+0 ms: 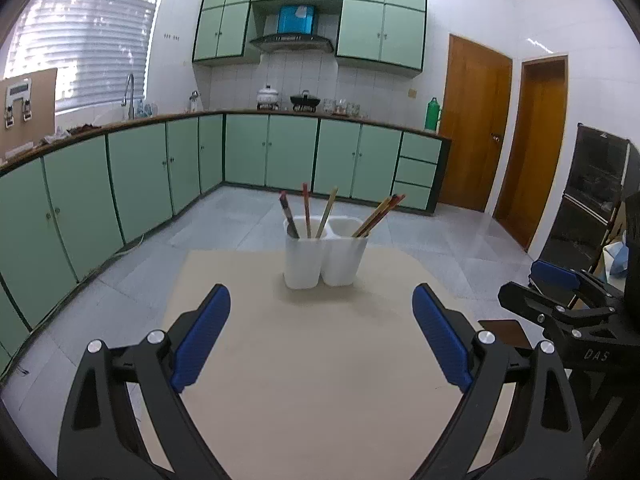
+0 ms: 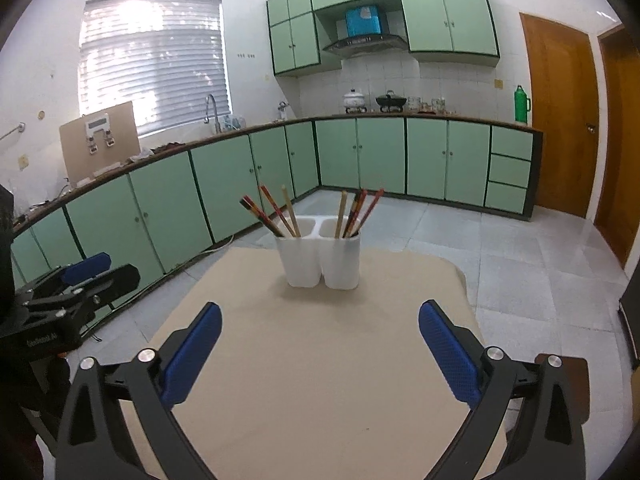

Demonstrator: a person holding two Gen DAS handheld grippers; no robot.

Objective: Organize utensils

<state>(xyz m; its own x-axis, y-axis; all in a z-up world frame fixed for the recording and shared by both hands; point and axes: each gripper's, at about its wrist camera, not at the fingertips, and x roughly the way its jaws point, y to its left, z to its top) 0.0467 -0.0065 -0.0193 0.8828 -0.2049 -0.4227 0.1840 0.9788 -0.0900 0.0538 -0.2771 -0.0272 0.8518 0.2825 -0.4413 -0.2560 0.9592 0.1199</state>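
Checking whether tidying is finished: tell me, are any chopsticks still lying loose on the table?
No: the chopsticks all stand in the white holder, and the table shows none lying on it.

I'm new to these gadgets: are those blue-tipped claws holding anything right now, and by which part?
Nothing is held. The left gripper and right gripper are open over the table; the chopsticks stand in the white holder.

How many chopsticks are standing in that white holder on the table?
6, though one stick may hide another. Three lean in the left compartment of the white holder. Three stand in the right compartment.
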